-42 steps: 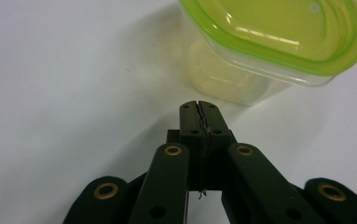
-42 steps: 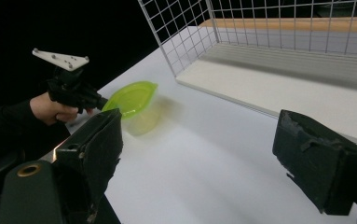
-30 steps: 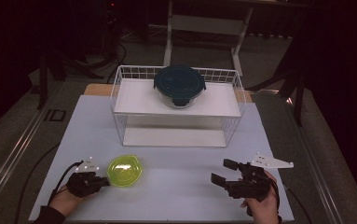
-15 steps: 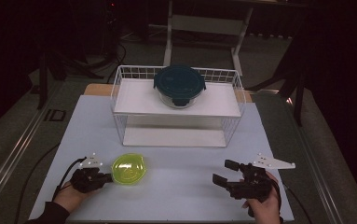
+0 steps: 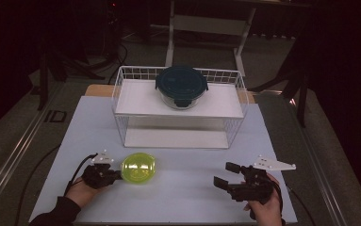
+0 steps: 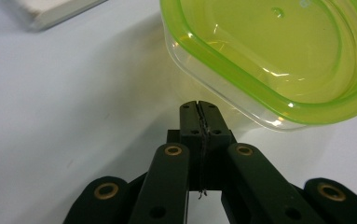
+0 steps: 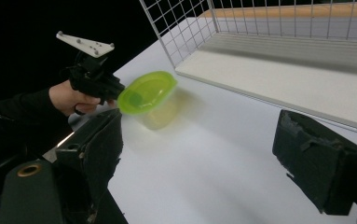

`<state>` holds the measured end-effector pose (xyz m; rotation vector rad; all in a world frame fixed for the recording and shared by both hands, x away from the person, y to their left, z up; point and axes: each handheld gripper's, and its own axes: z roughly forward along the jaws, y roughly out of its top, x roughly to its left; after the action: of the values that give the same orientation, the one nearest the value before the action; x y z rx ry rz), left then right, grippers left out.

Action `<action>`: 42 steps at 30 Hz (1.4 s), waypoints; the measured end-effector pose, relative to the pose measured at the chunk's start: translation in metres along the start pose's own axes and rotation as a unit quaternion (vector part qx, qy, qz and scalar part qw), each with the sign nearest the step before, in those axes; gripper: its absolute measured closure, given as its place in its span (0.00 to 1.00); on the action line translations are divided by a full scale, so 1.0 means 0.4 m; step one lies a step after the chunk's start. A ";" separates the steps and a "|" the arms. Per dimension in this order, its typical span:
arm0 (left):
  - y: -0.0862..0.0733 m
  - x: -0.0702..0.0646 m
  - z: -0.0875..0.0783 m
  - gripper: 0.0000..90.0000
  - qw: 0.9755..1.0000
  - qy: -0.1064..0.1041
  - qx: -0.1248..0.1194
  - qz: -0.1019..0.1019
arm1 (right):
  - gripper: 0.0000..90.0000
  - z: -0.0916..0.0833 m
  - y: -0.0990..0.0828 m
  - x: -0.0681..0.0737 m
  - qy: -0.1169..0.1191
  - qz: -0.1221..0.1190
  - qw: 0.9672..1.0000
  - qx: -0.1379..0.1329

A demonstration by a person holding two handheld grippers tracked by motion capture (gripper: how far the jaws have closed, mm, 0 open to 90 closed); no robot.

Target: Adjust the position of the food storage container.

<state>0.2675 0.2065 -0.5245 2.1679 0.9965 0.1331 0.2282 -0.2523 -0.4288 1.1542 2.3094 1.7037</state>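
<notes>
Unlabelled green-lidded tub (image 5: pixel 138 168), left gripper (image 5: pixel 114 174) jaws closed at its rim

A dim lab-style recording space: a white-topped table (image 5: pixel 178 197) stands amid trailing black cables (image 5: pixel 121 49) and a grey metal stand (image 5: pixel 206 23).

Left gripper (image 5: pixel 114 173) at green-lidded container (image 5: pixel 138 167), bench (image 5: pixel 183 160).
Fingers closed, tip touching container's left edge. Right gripper (image 5: pixel 226 175) spread wide, well apart. Dark-lidded bowl (image 5: pixel 181 86) sitting atop wire rack (image 5: pixel 121 101).
</notes>
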 end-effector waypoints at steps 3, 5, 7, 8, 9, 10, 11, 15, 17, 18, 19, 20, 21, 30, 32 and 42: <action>0.019 -0.010 0.020 0.99 1.000 -0.005 0.002 0.006 | 0.17 0.000 0.000 0.001 0.001 0.000 1.000 0.001; 0.031 -0.015 0.034 0.99 1.000 -0.011 0.004 0.006 | 0.17 -0.001 0.000 0.001 0.002 0.000 1.000 0.001; 0.042 -0.022 0.048 0.99 1.000 -0.015 0.007 0.011 | 0.17 -0.002 0.000 0.001 0.002 0.000 1.000 0.000; 0.047 -0.026 0.055 0.99 1.000 -0.017 0.008 0.013 | 0.17 -0.003 0.000 0.002 0.002 0.000 1.000 0.000; 0.051 -0.030 0.061 0.99 1.000 -0.017 0.008 0.013 | 0.17 -0.003 0.000 0.001 0.002 0.001 1.000 -0.001; 0.055 -0.033 0.067 0.99 1.000 -0.019 0.011 0.015 | 0.17 -0.004 -0.001 0.000 0.001 0.001 1.000 -0.001; 0.058 -0.036 0.072 0.99 1.000 -0.019 0.012 0.018 | 0.17 -0.005 -0.001 0.000 0.000 0.000 1.000 -0.001; 0.062 -0.037 0.075 0.99 1.000 -0.018 0.012 0.012 | 0.17 -0.006 -0.002 -0.003 0.000 0.004 1.000 -0.001; 0.062 -0.036 0.066 0.99 1.000 -0.011 0.009 0.012 | 0.17 -0.008 -0.003 -0.004 0.000 0.002 1.000 0.000; 0.063 -0.036 0.063 0.99 1.000 -0.009 0.006 0.012 | 0.17 -0.008 -0.003 -0.004 -0.001 0.002 1.000 0.000; 0.065 -0.036 0.060 0.99 1.000 -0.009 0.004 0.013 | 0.17 -0.008 -0.003 -0.005 -0.001 0.002 1.000 0.000; 0.066 -0.037 0.060 0.99 1.000 -0.011 0.003 0.012 | 0.17 -0.008 -0.003 -0.005 -0.001 0.003 1.000 0.000; 0.068 -0.038 0.062 0.99 1.000 -0.014 0.002 0.009 | 0.17 -0.007 -0.003 -0.004 -0.001 0.003 1.000 0.000; 0.090 -0.059 0.103 0.99 1.000 -0.024 0.010 0.017 | 0.17 -0.005 -0.006 -0.004 0.000 0.002 1.000 0.000; 0.094 -0.062 0.107 0.99 0.999 -0.025 0.010 0.018 | 0.17 -0.006 -0.006 -0.004 0.000 0.002 1.000 0.001; 0.132 -0.094 0.149 0.99 0.998 -0.044 0.010 0.031 | 0.17 -0.004 -0.012 -0.007 0.001 0.004 1.000 0.002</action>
<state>0.2961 0.1230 -0.5256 2.2043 0.8845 0.0567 0.2269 -0.2557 -0.4331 1.1632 2.3143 1.7047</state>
